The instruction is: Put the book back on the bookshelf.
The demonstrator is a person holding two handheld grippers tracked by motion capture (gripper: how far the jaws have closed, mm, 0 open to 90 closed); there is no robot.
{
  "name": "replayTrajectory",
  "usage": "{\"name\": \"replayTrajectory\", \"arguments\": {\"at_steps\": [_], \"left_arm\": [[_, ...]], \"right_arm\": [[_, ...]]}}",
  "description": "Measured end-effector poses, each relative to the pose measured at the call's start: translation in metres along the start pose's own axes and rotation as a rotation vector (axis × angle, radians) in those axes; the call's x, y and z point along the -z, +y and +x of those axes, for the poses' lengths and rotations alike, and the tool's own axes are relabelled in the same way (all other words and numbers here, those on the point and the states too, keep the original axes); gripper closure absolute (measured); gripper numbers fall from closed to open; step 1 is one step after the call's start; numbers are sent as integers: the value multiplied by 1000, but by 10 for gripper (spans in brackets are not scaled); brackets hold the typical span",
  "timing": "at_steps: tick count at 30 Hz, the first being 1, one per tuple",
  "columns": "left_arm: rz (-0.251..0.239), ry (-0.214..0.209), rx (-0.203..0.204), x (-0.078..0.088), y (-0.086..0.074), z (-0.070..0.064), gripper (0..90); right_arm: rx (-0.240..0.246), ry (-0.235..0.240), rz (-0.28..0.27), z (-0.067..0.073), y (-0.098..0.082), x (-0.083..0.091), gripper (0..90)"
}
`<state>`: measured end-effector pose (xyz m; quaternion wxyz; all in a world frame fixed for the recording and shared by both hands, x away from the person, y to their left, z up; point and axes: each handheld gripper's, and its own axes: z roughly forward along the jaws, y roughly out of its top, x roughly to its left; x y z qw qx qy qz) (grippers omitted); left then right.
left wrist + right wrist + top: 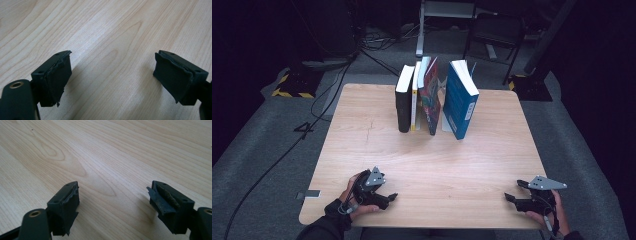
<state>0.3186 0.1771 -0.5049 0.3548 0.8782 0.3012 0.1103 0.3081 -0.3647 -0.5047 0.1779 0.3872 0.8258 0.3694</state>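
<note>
High view, upright books (pixel 434 97) mid-table (pixel 427 175), chair (pixel 494 30) behind

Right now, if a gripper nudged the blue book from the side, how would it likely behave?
The blue book stands on edge, leaning, a gap apart from the other books, so it would probably tip. It looks thick, likely stiff and fairly heavy.

No lettering is reading clearly anywhere

The tall blue softcover book (pixel 460 100) is showing a pale yellow label patch on its spine, yet its print is blurring too small to make out; the colourful red-patterned book (pixel 430 97), the thin yellow-spined book (pixel 414 97) and the black book (pixel 403 102) beside it are likewise offering no readable titles.
</note>
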Motion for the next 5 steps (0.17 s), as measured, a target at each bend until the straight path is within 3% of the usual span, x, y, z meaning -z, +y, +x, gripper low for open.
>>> {"name": "replayTrajectory", "arguments": {"at_steps": [5], "left_arm": [[0,-1,0,0,0,0,145]], "right_arm": [[0,-1,0,0,0,0,232]]}}
